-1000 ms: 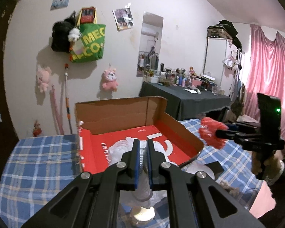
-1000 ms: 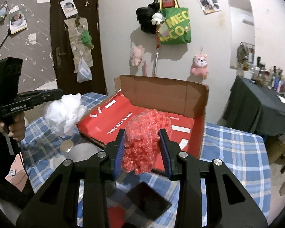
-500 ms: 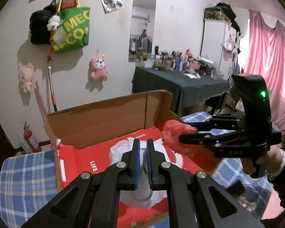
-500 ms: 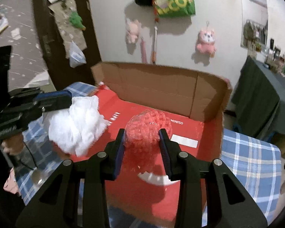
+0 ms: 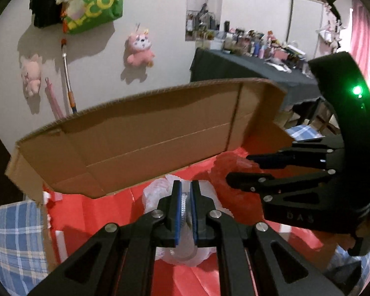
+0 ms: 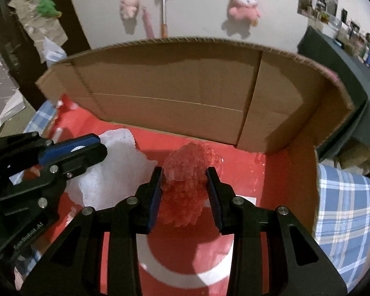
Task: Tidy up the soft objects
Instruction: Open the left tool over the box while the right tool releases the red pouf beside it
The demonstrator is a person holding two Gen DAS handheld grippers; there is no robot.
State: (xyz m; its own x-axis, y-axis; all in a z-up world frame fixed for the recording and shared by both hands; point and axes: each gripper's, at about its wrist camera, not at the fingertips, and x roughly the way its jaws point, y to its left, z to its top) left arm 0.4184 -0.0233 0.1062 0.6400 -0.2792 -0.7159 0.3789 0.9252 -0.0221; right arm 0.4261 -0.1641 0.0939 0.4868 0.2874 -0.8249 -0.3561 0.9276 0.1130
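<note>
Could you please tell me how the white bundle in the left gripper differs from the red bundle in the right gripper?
The crumpled white plastic bundle is pale, the bubbly red plastic bundle red. The left gripper pinches white nearly flat; the right gripper stands wider around red. Both hang over the red-lined cardboard box.

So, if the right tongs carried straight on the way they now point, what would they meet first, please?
Most likely the red floor of the cardboard box. The right tongs, shut on the red bubble wrap, point steeply down into it, so the wrap would touch first. Depth is hard to judge.
</note>
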